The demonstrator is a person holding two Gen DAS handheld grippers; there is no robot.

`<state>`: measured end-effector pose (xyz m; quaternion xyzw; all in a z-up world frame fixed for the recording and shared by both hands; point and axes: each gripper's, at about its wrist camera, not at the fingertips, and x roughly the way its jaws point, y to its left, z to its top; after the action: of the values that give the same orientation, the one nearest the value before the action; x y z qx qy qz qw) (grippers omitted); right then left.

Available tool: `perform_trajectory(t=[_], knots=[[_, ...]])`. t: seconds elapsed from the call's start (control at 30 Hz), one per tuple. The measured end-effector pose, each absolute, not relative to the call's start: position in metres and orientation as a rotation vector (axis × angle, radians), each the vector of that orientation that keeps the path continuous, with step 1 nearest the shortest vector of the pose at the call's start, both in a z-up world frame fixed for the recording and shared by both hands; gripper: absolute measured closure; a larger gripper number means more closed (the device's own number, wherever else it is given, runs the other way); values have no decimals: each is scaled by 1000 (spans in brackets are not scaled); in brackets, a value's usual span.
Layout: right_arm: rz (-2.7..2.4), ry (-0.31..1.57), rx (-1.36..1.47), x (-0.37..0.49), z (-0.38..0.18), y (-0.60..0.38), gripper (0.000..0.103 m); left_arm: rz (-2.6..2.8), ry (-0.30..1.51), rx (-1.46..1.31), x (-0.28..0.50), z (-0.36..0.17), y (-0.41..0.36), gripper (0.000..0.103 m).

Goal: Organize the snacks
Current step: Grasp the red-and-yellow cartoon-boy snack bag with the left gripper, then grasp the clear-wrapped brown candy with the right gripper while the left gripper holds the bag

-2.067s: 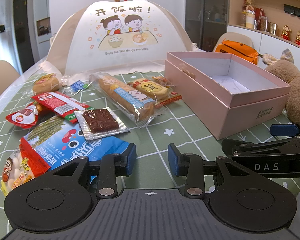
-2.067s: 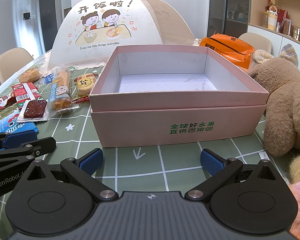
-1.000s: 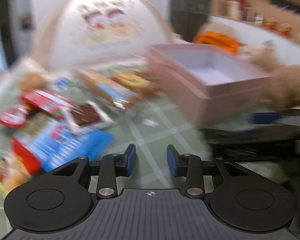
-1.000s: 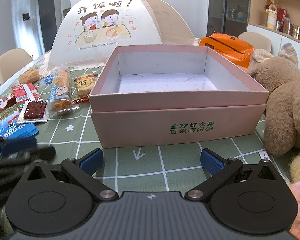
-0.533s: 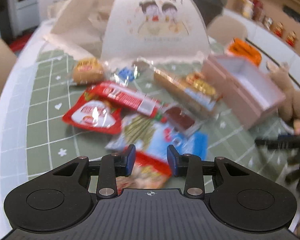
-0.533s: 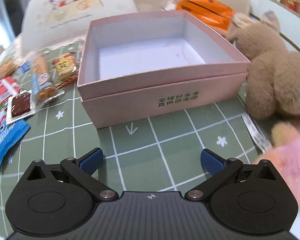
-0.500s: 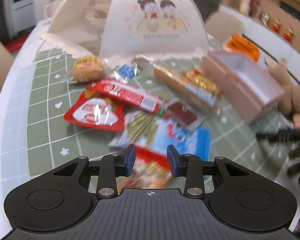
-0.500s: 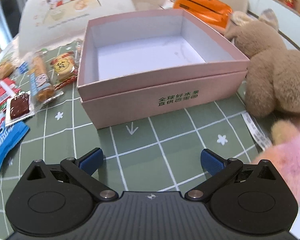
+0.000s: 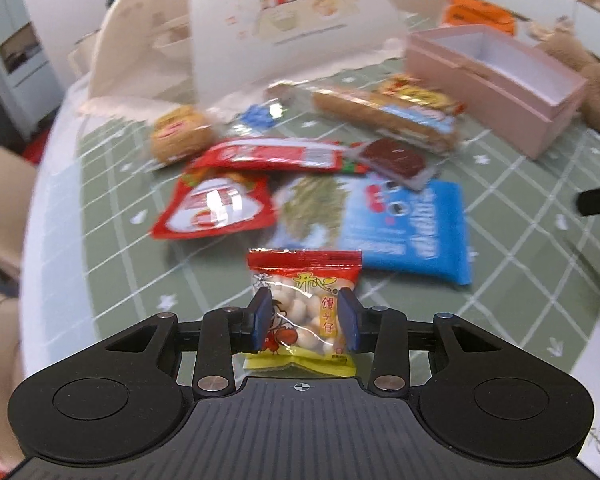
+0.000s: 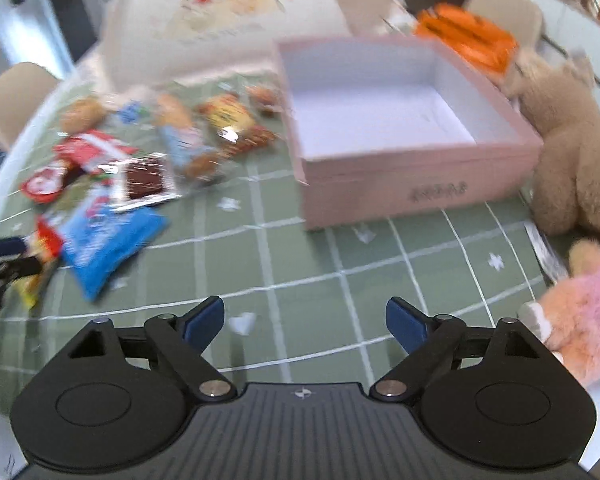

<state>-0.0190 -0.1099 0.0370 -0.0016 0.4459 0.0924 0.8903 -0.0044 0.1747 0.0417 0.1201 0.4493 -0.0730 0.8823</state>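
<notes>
Snack bag [image 9: 305, 307], red-topped with pale round puffs, sat gripped in the left tongs [image 9: 305, 320]; right tongs [image 10: 305, 322] gaped, having just narrowed, near the empty pink box [image 10: 420, 168].

Motion blur smears snack pile [image 10: 140, 168]; pink box [image 10: 420, 184] lettering unreadable.

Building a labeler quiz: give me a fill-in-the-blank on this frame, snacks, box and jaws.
1. The left gripper has its jaws on the red and yellow snack bag, which shows small round ____.
2. The pink box holds ____.
3. The right gripper has its jaws ____.

Missing words: 1. biscuits; 2. nothing; 3. open
</notes>
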Motion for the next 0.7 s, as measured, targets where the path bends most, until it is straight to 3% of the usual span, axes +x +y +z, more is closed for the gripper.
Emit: perform_trajectory(t=[0.1, 0.2, 0.43, 0.6, 0.7], knots=[[233, 851, -57, -29, 48, -100, 14, -199, 953, 247, -11, 41, 175, 61], [269, 796, -79, -36, 57, -97, 14, -269, 953, 362, -29, 34, 156, 45], [323, 773, -43, -37, 59, -102, 14, -188, 891, 306, -38, 50, 157, 48], [331, 785, -30, -46, 52, -109, 14, -153, 985, 217, -12, 43, 171, 49], [336, 794, -30, -50, 48, -114, 14, -146, 1012, 218, 3, 37, 173, 42]])
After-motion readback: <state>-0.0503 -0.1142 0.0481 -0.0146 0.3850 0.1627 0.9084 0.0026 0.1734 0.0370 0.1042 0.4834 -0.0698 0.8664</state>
